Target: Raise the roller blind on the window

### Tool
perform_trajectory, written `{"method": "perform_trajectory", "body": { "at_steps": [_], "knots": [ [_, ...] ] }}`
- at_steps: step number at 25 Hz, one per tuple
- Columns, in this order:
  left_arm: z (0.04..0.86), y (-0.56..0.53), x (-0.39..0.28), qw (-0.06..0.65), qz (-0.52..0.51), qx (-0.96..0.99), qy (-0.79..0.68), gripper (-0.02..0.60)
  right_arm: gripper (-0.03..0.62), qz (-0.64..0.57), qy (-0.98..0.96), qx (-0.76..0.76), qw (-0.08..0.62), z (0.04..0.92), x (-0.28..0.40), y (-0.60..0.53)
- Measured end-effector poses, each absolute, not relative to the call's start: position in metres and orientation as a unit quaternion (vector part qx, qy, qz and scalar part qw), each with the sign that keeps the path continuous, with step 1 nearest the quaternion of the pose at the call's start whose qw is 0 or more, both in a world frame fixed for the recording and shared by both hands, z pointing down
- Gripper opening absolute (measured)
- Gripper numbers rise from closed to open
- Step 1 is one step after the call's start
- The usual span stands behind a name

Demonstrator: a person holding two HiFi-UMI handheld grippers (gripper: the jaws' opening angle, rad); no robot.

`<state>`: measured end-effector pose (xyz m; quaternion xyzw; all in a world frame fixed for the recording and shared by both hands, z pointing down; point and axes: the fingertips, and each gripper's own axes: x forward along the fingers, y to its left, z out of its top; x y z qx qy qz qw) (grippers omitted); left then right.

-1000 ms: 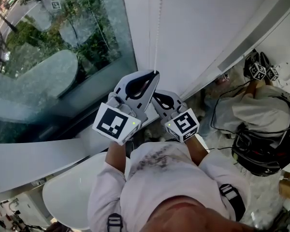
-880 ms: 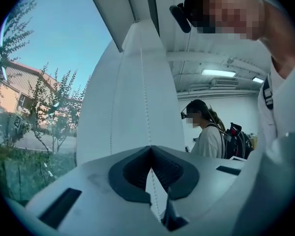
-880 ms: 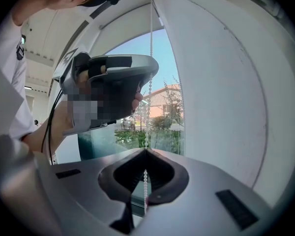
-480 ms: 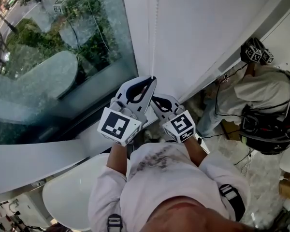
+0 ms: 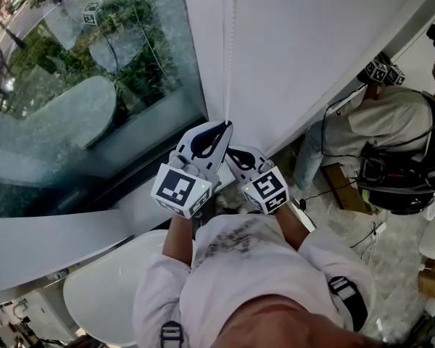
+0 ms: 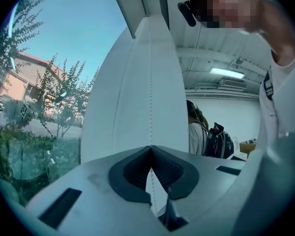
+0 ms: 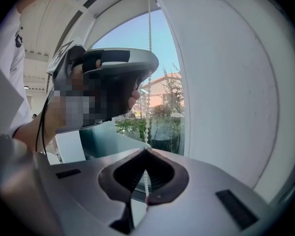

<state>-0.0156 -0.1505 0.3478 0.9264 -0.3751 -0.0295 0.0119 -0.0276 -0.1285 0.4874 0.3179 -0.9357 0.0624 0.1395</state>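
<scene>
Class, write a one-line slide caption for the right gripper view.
Right hand-held gripper shut on the bead chain, left hand-held gripper above it, window behind.

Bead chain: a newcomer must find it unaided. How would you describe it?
Start at the big window. Just right of its glass stands a white pillar, and down its face hangs a thin white bead chain. Nothing else there is beaded or so thin.

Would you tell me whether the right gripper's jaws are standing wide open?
No, the right gripper is closed on the bead chain, its jaw tips pressed together.
</scene>
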Motion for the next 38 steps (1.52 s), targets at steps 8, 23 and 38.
{"method": "perform_trajectory", "body": {
  "at_steps": [8, 23, 38],
  "knots": [
    [0.365, -0.148, -0.017, 0.029, -0.029, 0.926, -0.376, 0.008, 0.061, 0.072, -0.933, 0.318, 0.154, 0.504, -0.027, -0.126],
    [0.383, -0.147, -0.015, 0.053, -0.026, 0.924, -0.378, 0.008, 0.061, 0.084, -0.928, 0.315, 0.178, 0.521, -0.025, -0.124],
    [0.375, -0.144, -0.013, 0.033, -0.024, 0.923, -0.382, 0.009, 0.063, 0.043, -0.931, 0.315, 0.181, 0.511, -0.026, -0.12]
  ]
}}
